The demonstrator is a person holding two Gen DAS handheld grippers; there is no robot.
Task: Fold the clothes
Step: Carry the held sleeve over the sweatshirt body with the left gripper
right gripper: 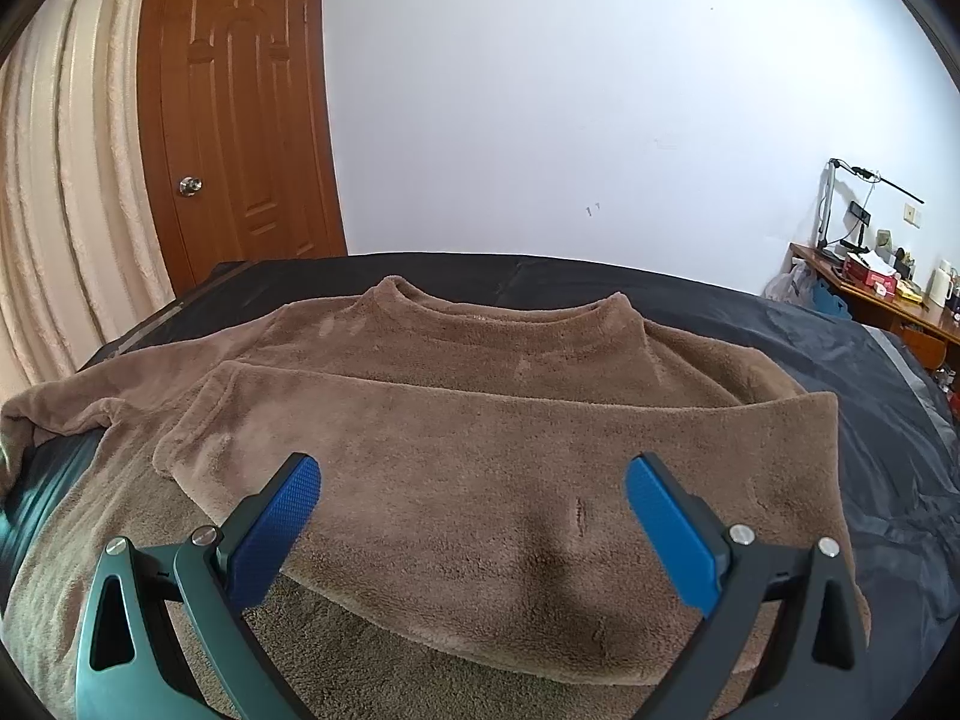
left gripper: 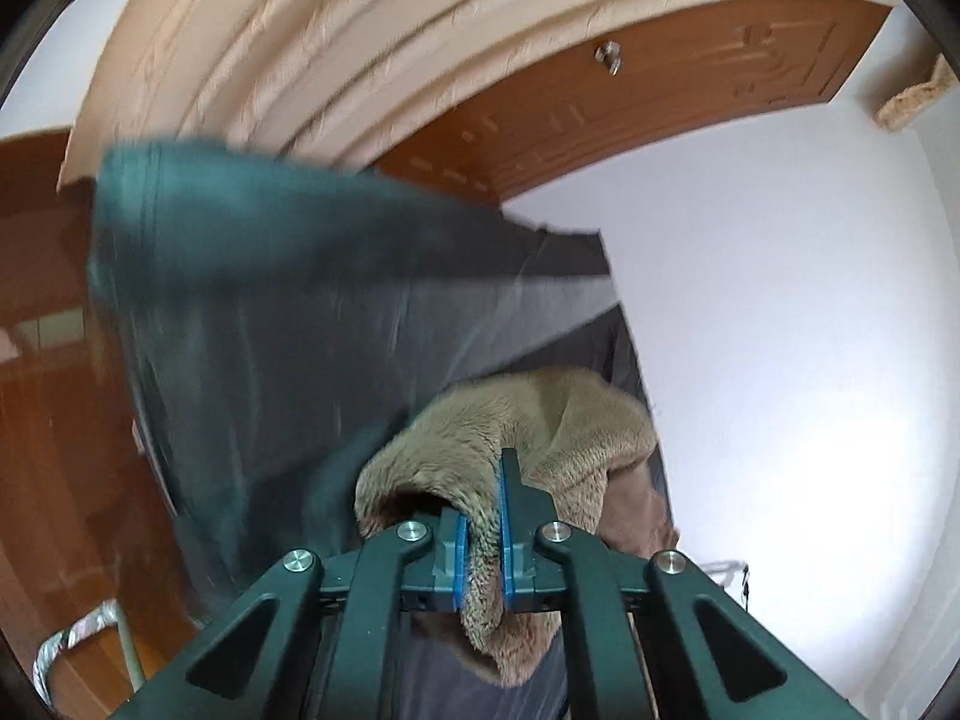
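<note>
Brown plush fleece filled the lower centre of the right wrist view, where a fuzzy brown crew-neck sweater (right gripper: 480, 420) was spread flat on a dark sheet-covered bed (right gripper: 870, 396), one sleeve folded across its body. The right gripper (right gripper: 474, 516) was held just above the folded sleeve with its blue-padded fingers (right gripper: 282, 516) wide apart and nothing between them. In the left wrist view, the left gripper (left gripper: 480, 546) was seen at lower centre, its fingers clamped together on a bunched fold of the sweater (left gripper: 540, 432). A wooden panelled door (right gripper: 240, 120) and cream curtains (right gripper: 66, 192) were seen at upper left of the right wrist view.
</note>
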